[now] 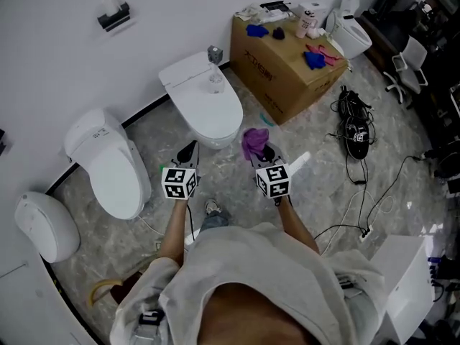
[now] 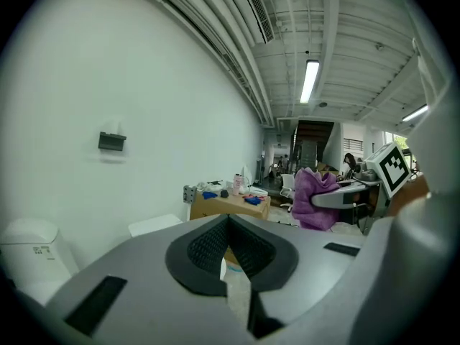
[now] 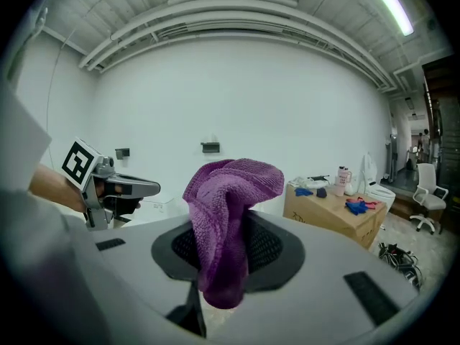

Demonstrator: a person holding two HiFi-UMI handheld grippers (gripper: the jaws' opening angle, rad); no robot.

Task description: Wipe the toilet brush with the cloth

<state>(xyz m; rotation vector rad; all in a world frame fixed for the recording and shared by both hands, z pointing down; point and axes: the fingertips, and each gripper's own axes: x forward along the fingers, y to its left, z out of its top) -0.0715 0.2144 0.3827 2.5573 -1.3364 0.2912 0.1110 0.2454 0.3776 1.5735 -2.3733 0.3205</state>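
Note:
A purple cloth (image 3: 231, 207) is bunched up between the jaws of my right gripper (image 3: 227, 230), which is shut on it. In the head view the cloth (image 1: 253, 141) sticks up from the right gripper (image 1: 264, 150), just in front of a white toilet (image 1: 207, 100). My left gripper (image 1: 190, 149) is level with it on the left, its jaws closed on nothing (image 2: 228, 226). The two grippers are a short way apart. A white elongated object (image 1: 300, 161) lies on the floor right of the right gripper; I cannot tell whether it is the brush.
Two more white toilets (image 1: 109, 165) (image 1: 42, 226) stand along the wall at left. A cardboard box (image 1: 287, 67) with small items on top is at the back right. Black cables and gear (image 1: 356, 131) lie on the marble floor at right. A black holder (image 1: 113, 14) hangs on the wall.

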